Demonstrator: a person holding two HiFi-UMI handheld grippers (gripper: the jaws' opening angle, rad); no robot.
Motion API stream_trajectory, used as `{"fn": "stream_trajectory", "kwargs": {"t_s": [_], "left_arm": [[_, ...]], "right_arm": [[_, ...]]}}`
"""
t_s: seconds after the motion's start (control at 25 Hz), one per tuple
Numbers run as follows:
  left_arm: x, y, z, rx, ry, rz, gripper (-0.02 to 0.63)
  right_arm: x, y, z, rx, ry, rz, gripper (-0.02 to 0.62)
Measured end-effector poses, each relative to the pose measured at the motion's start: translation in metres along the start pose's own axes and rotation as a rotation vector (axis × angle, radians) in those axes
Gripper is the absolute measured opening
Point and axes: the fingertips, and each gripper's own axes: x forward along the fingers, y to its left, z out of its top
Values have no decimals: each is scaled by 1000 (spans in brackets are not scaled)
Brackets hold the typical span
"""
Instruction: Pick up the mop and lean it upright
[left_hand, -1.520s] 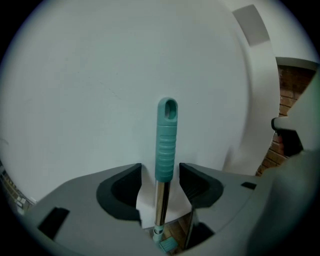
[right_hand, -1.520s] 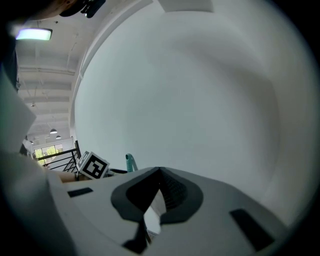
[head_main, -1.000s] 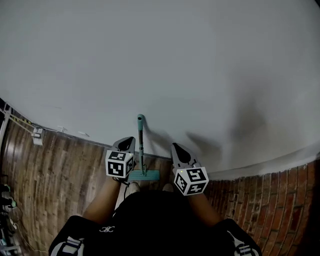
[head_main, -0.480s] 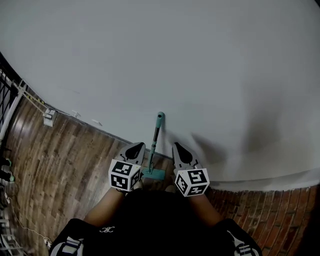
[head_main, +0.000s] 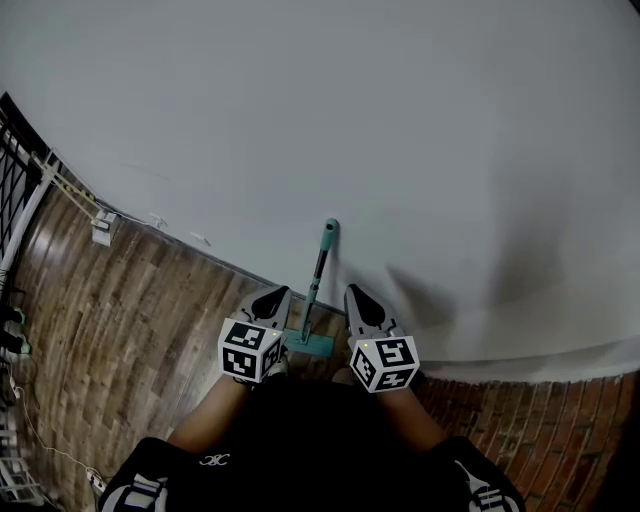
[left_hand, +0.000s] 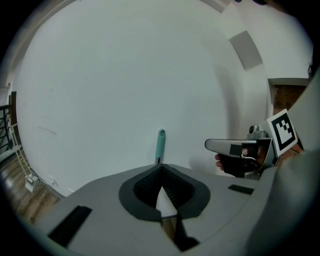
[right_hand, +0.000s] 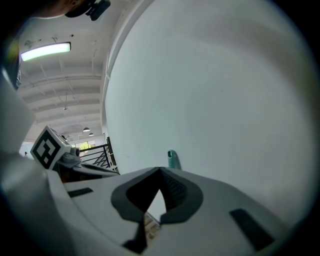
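Observation:
The mop stands upright against the white wall, its teal grip (head_main: 329, 232) touching the wall and its teal head (head_main: 309, 345) on the wooden floor. The same grip (left_hand: 160, 144) rises above the left gripper's jaws, and its tip (right_hand: 172, 159) peeks over the right gripper's jaws. My left gripper (head_main: 272, 294) hangs just left of the shaft, shut and empty. My right gripper (head_main: 355, 293) is just right of the shaft, also shut with nothing in it. Neither touches the mop. The left gripper view shows the right gripper (left_hand: 225, 145) from the side.
Wooden floor (head_main: 120, 320) spreads to the left, with a black railing (head_main: 12, 180) at its far edge and a small white fitting (head_main: 101, 228) at the wall's foot. Reddish brick-pattern floor (head_main: 530, 410) lies to the right. The person's legs fill the bottom of the head view.
Both grippers have eased a little away from the mop's shaft. The mop stays leaning on the wall. The head view has swung, showing more floor and the railing at left.

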Motion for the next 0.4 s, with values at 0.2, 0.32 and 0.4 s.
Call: {"fn": "stream_trajectory", "kwargs": {"t_s": [0.2,0.32,0.4], "left_arm": [[-1,-2,-5,1,16,-13,-3],[-2,-5,-8,-1,23,-18,-5],[-3,-7,-9,-5,25,-22,-3]], "right_arm": [[-3,2,0,-2,1,-9,14],[-5,4,-2,-5,4,-8,14],[-6,6,-3,-7,6,-8,14]]}}
